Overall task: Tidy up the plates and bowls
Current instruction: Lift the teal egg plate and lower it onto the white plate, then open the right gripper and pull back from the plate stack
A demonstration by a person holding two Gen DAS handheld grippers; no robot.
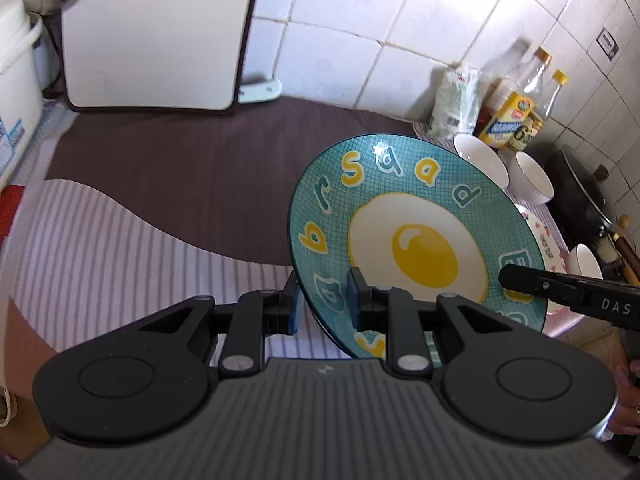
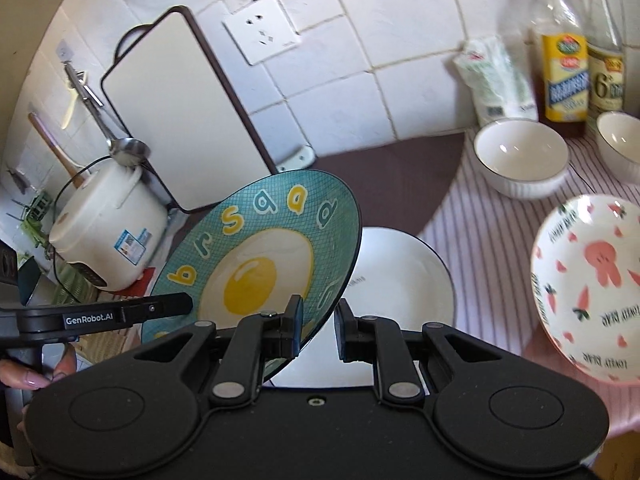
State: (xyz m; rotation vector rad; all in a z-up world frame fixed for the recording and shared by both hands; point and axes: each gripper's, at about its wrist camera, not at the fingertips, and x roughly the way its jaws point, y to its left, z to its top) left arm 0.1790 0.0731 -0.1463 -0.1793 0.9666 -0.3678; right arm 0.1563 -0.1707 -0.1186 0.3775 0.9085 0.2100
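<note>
Teal fried-egg plate held tilted above table, left claw and right claw clamped on opposite rims

White tiled wall with a socket; striped cloth covers the counter, sunlight falling from the right.

Your left gripper is matte black: two round discs flank a ribbed grey housing, angular linkage arms pivot on silver screws, and blue pads line its jaws. Your right gripper has the same black build, with a small screw hole in the middle of its housing. White lettering marks the outer sides, "DAS" on one and "GenRobot.AI" on the other, and your nails are polished.
</note>
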